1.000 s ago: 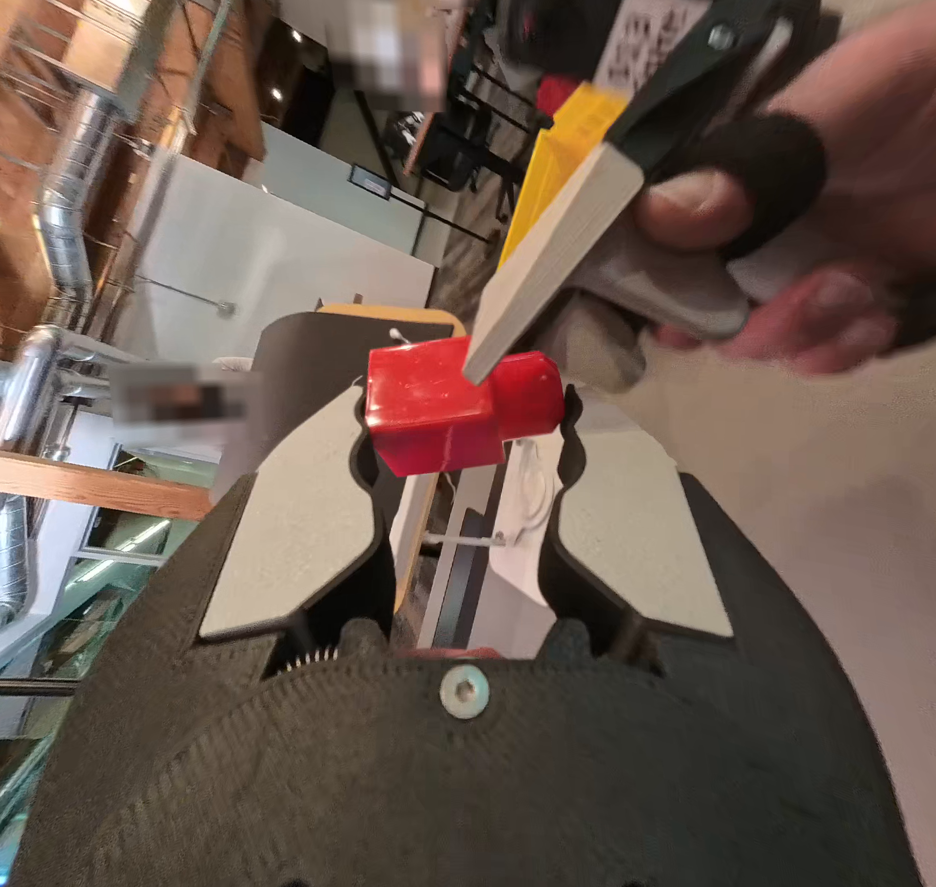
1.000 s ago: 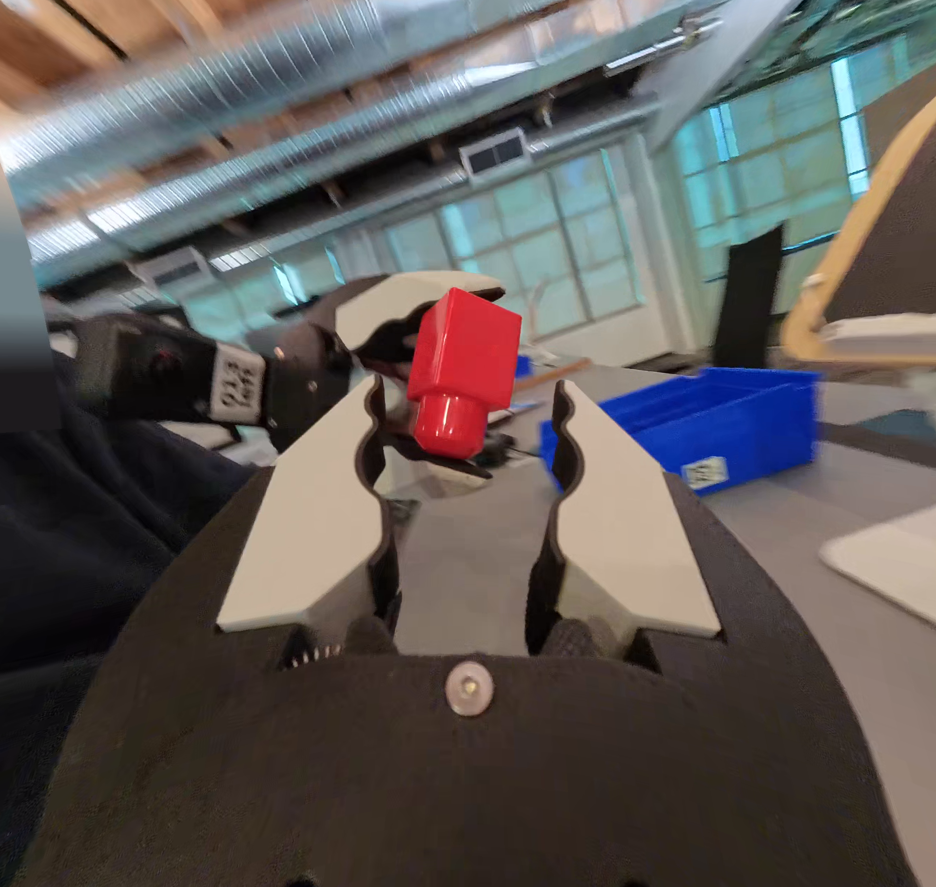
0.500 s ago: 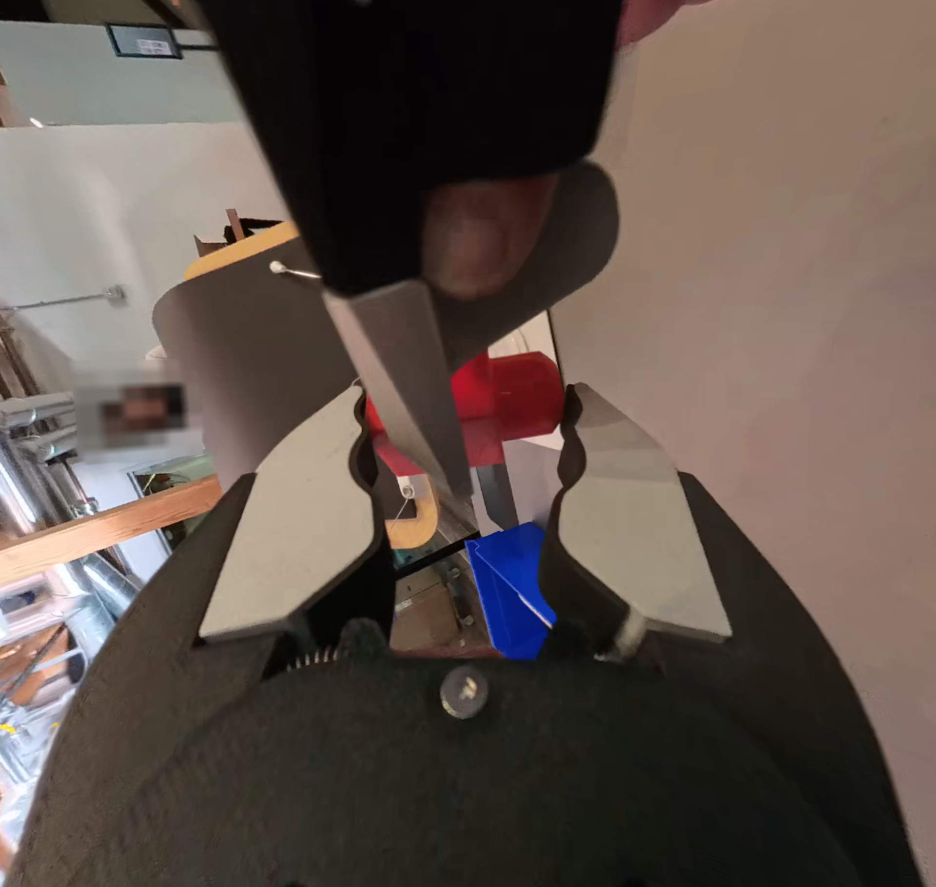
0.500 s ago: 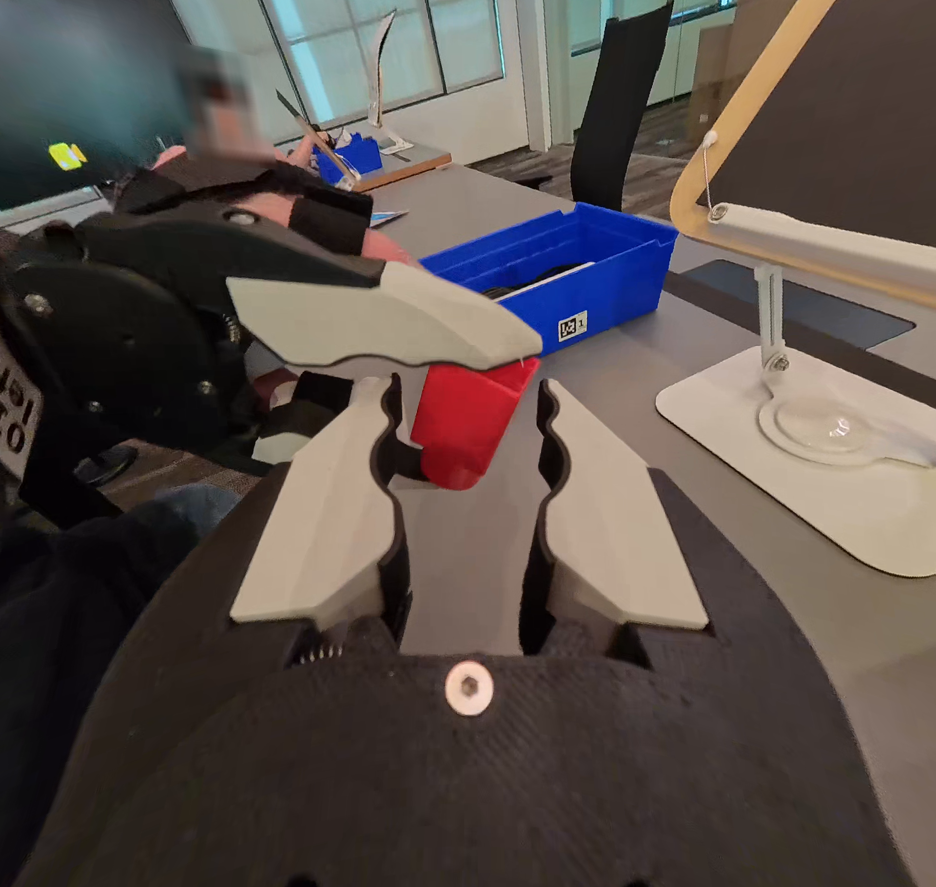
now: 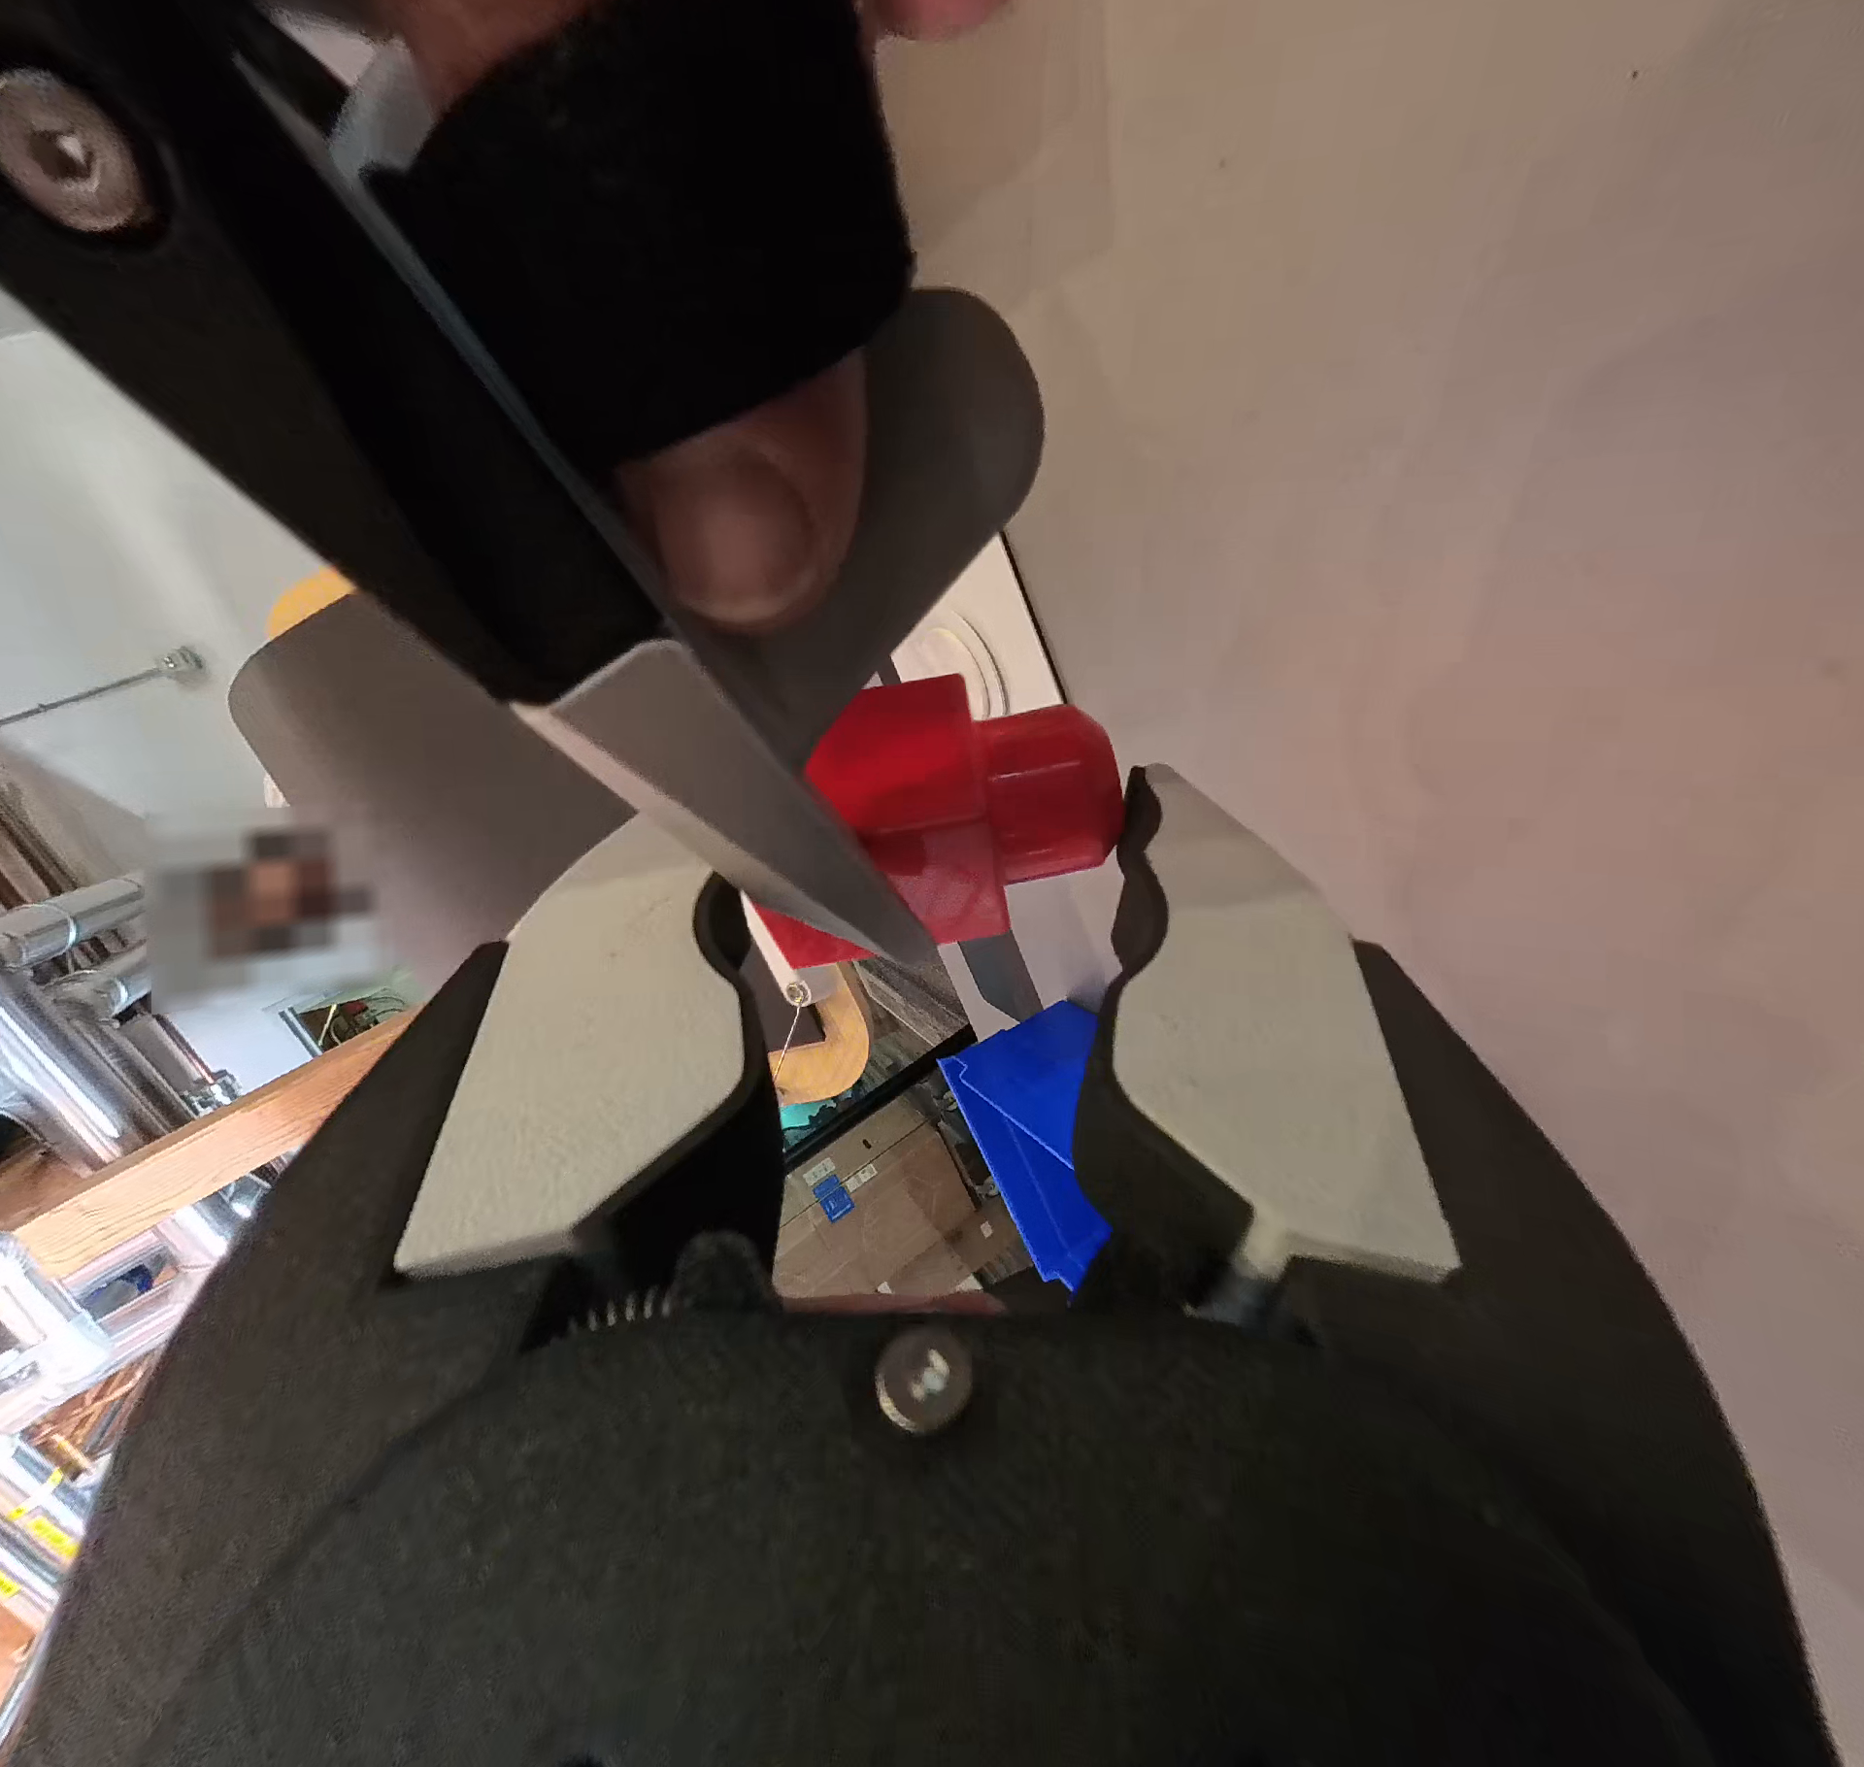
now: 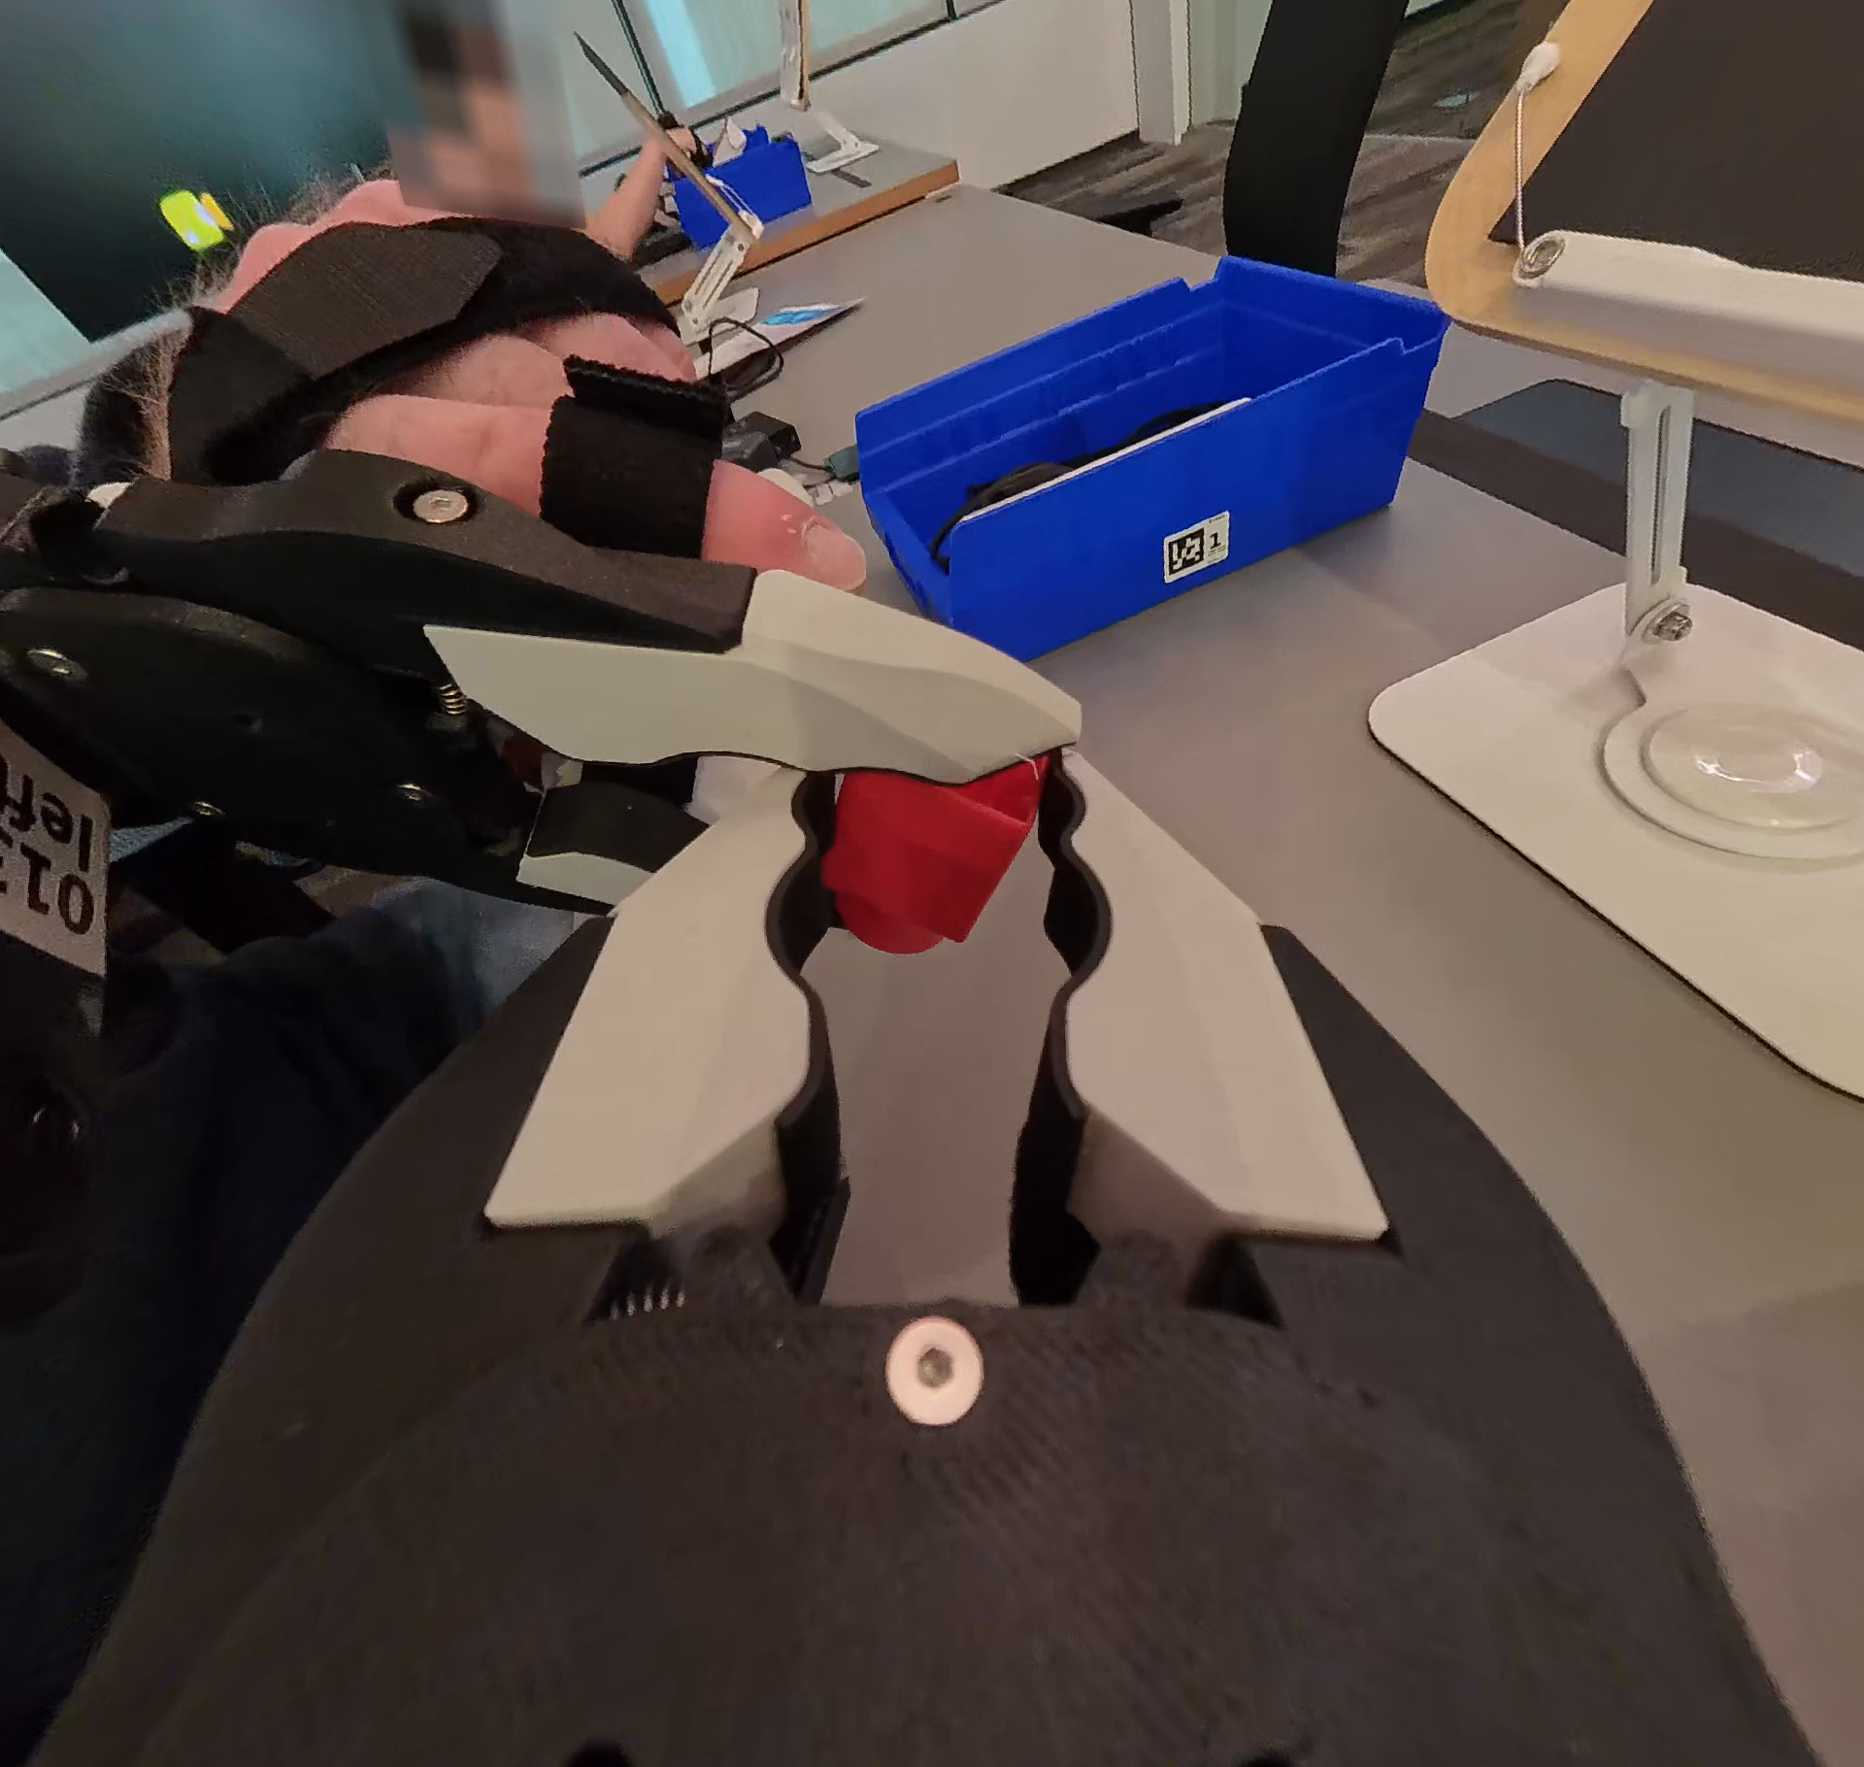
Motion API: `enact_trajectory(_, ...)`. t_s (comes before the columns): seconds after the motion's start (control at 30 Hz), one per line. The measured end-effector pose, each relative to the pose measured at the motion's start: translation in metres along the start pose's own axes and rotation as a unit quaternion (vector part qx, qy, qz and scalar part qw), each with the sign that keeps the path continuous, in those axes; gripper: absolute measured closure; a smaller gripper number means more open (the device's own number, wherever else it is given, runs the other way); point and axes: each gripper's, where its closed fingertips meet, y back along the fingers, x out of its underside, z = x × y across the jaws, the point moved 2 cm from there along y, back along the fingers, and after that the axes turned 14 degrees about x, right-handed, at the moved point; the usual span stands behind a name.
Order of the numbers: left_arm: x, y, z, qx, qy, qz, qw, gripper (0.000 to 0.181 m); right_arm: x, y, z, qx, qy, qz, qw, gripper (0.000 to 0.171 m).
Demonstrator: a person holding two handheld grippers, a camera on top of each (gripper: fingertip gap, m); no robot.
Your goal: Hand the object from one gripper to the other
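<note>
Block (image 6: 933, 856) red, clamped by right gripper (image 6: 933, 811); left gripper (image 5: 928, 871) probably gripping too. Confirm right's hold, then release left.

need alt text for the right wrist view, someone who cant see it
A red block sits between the right tongs, which have closed in on its sides, while the left tongs reach in from the left with one finger over its top. Behind, a blue bin stands on the grey table.

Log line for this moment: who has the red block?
phase: handover mid-air | left tongs: shut on red block | right tongs: closed on same block, apparently touching | release: not yet done
</note>
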Motion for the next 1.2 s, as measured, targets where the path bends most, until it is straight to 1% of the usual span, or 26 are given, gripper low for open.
enact_trajectory(0.13, -0.001, -0.001, 0.001, -0.007, 0.005, -0.001, 1.000, 0.110, 0.001, 0.001, -0.001, 0.000, -0.006, -0.009, 1.000, 0.133)
enact_trajectory(0.33, 0.001, 0.004, 0.010, -0.031, 0.035, -0.019, 0.999, 0.110, -0.006, 0.011, -0.009, -0.013, -0.034, -0.050, 0.998, 0.134)
enact_trajectory(0.47, 0.008, 0.010, 0.016, -0.030, 0.127, -0.084, 0.988, 0.102, -0.011, 0.017, -0.016, -0.023, -0.061, -0.091, 0.994, 0.134)
enact_trajectory(0.57, 0.011, 0.014, 0.017, -0.022, 0.223, -0.160, 0.961, 0.097, -0.020, 0.025, -0.019, -0.041, -0.089, -0.145, 0.985, 0.135)
enact_trajectory(0.63, 0.007, 0.015, 0.014, -0.007, 0.285, -0.224, 0.932, 0.095, -0.027, 0.031, -0.020, -0.059, -0.107, -0.183, 0.976, 0.135)
enact_trajectory(0.7, 0.001, 0.017, 0.016, -0.018, 0.334, -0.278, 0.900, 0.095, -0.030, 0.034, -0.021, -0.069, -0.124, -0.205, 0.968, 0.135)
enact_trajectory(0.8, -0.005, 0.021, 0.022, -0.057, 0.375, -0.335, 0.862, 0.099, -0.032, 0.035, -0.016, -0.096, -0.146, -0.230, 0.958, 0.134)
enact_trajectory(0.83, -0.008, 0.021, 0.023, -0.066, 0.380, -0.345, 0.856, 0.102, -0.031, 0.034, -0.014, -0.105, -0.152, -0.234, 0.955, 0.135)
enact_trajectory(0.97, -0.009, 0.027, 0.028, -0.115, 0.380, -0.374, 0.838, 0.130, -0.031, 0.038, -0.010, -0.131, -0.180, -0.263, 0.939, 0.134)
enact_trajectory(1.0, -0.010, 0.029, 0.029, -0.121, 0.381, -0.380, 0.834, 0.133, -0.031, 0.039, -0.011, -0.134, -0.187, -0.270, 0.935, 0.135)
enact_trajectory(1.07, -0.012, 0.031, 0.028, -0.130, 0.373, -0.387, 0.833, 0.147, -0.031, 0.040, -0.012, -0.144, -0.199, -0.281, 0.928, 0.135)
enact_trajectory(1.13, -0.012, 0.034, 0.029, -0.150, 0.365, -0.387, 0.833, 0.149, -0.030, 0.041, -0.012, -0.155, -0.214, -0.288, 0.920, 0.135)
enact_trajectory(1.2, -0.012, 0.035, 0.029, -0.150, 0.359, -0.394, 0.833, 0.149, -0.027, 0.042, -0.012, -0.166, -0.228, -0.290, 0.914, 0.134)
